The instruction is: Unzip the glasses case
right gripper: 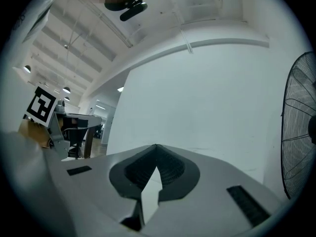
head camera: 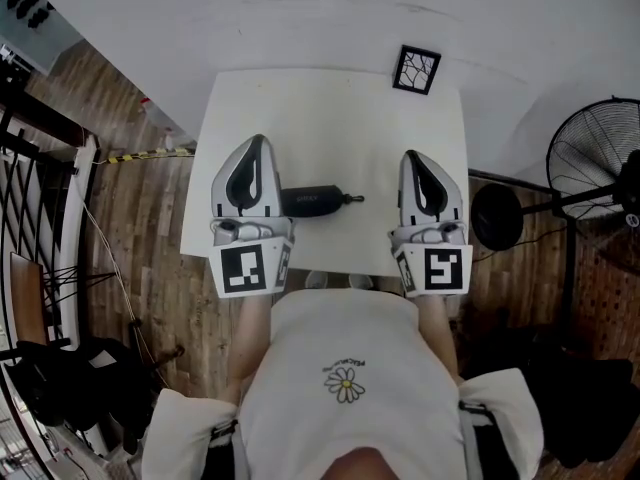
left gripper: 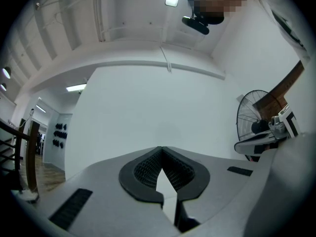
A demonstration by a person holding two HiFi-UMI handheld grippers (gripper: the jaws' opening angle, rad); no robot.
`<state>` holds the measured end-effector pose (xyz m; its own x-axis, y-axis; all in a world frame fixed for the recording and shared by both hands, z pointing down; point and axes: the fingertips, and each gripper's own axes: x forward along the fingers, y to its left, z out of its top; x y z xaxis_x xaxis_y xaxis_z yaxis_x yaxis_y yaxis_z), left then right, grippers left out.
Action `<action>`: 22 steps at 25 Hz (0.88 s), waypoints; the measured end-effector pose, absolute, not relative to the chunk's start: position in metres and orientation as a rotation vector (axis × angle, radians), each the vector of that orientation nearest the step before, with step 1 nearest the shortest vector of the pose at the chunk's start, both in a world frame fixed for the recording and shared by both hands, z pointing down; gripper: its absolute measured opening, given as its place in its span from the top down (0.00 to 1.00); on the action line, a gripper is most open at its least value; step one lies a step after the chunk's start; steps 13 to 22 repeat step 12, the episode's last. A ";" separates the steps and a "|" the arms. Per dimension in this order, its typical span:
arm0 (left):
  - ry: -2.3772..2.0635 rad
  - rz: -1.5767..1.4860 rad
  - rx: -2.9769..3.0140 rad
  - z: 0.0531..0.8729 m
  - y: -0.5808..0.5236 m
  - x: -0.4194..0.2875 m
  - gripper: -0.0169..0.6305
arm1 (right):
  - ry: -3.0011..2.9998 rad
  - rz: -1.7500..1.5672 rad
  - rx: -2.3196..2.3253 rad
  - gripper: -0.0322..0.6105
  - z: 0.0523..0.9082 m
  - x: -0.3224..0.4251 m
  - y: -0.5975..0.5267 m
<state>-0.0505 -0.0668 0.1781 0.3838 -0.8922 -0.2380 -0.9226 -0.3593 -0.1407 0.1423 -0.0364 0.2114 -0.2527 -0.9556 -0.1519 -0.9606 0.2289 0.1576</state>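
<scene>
1. Glasses case (head camera: 312, 201) lies on the white bench (head camera: 330, 108), just beside the left gripper (head camera: 258, 143) and apart from the right gripper (head camera: 413, 156). Its zipper pull (head camera: 350, 199) sticks out toward the right gripper.
2. Both grippers' fingers are pressed together on nothing and aim above the bench. Reaching in like that would shove the case rather than grip it.
3. The pull looks small, so a slightly misplaced pinch would likely slip off.
4. If the left gripper does not pin the case, it may drag along with the pull instead of unzipping.
</scene>
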 end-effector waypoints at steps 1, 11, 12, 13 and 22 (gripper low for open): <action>1.612 0.169 -2.396 0.180 -0.067 -0.051 0.96 | 2.449 0.354 -1.896 0.94 0.210 0.141 -0.038; 1.636 0.169 -2.402 0.183 -0.066 -0.051 0.96 | 2.487 0.370 -1.917 0.94 0.216 0.135 -0.042; 1.641 0.177 -2.406 0.182 -0.066 -0.051 0.96 | 2.488 0.369 -1.919 0.94 0.217 0.134 -0.041; 1.641 0.177 -2.406 0.182 -0.066 -0.051 0.96 | 2.488 0.369 -1.919 0.94 0.217 0.134 -0.041; 1.641 0.177 -2.406 0.182 -0.066 -0.051 0.96 | 2.488 0.369 -1.919 0.94 0.217 0.134 -0.041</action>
